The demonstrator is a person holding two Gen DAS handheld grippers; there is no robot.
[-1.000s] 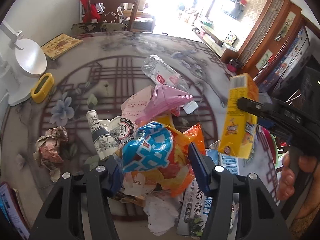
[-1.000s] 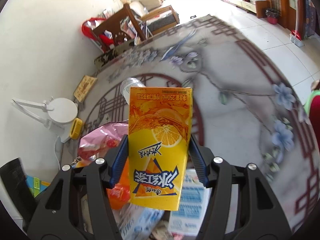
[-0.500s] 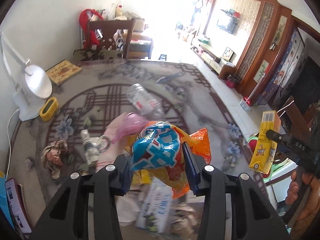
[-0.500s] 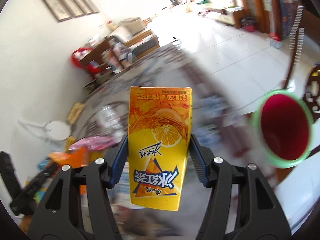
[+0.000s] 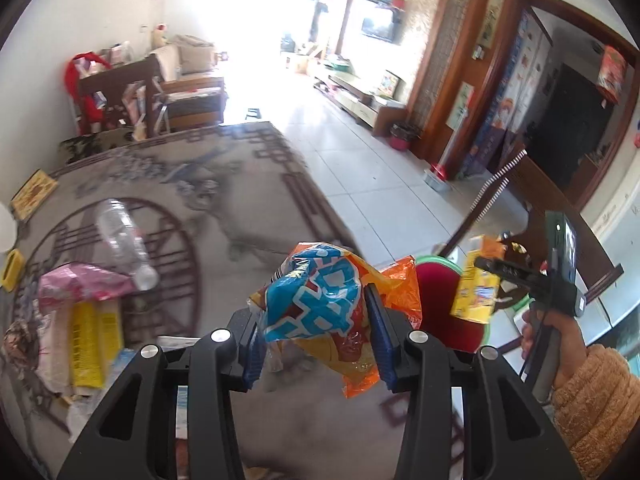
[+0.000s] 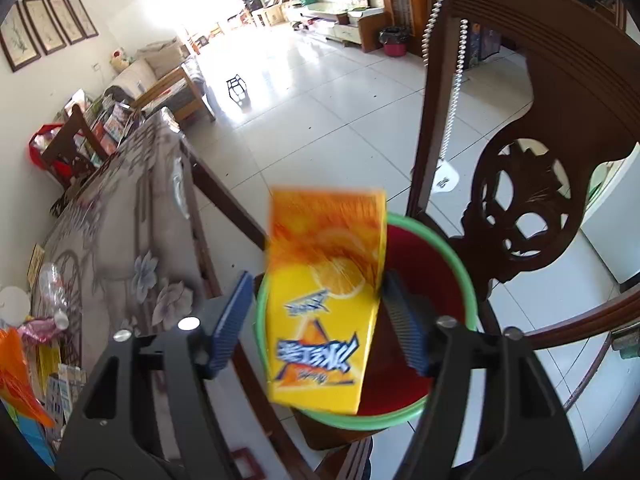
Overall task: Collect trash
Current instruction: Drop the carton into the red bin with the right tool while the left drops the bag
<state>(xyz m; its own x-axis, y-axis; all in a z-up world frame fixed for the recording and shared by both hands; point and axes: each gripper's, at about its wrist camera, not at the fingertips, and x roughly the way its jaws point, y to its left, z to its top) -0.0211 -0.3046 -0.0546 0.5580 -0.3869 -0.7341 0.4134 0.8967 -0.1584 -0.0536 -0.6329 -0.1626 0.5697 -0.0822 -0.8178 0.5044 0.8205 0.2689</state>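
Observation:
My left gripper is shut on a crumpled blue and orange snack bag, held above the table's right edge. Just beyond it on the floor stands a red bin with a green rim. In the right wrist view my right gripper hangs over that bin. Its jaws are opening. A yellow juice carton is blurred and tilted between them, clear of the left pad. The left wrist view shows the same carton at the right gripper, held by a hand in an orange sleeve.
A dark carved wooden chair stands close behind the bin. More trash lies on the patterned table: a clear bottle, a pink bag, a yellow pack. White tiled floor stretches beyond.
Both grippers swung right from the trash pile to the bin beside the table. The right jaws spread and the carton tipped loose. The left gripper kept its hold on the snack bag.

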